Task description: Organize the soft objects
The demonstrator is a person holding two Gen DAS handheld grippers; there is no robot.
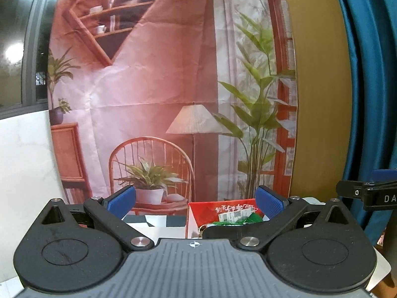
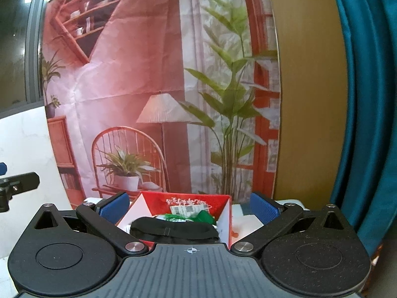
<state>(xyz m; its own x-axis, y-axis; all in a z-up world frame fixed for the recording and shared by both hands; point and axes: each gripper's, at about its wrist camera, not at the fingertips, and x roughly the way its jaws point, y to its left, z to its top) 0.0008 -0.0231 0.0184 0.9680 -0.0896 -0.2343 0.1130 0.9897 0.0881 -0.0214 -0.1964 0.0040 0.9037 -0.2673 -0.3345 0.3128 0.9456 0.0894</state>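
Both wrist views level, facing backdrop (image 1: 153, 87), sharing red box (image 2: 188, 202) close below

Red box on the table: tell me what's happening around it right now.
A person holds two handheld claws, both open and empty, raised level in front of the open red cardboard box. The right claw faces it head-on; the left claw sits further left. Inside the box lie a black padded fabric piece, something green and printed white packets. Behind hangs a printed backdrop cloth. Nothing is gripped at this moment.
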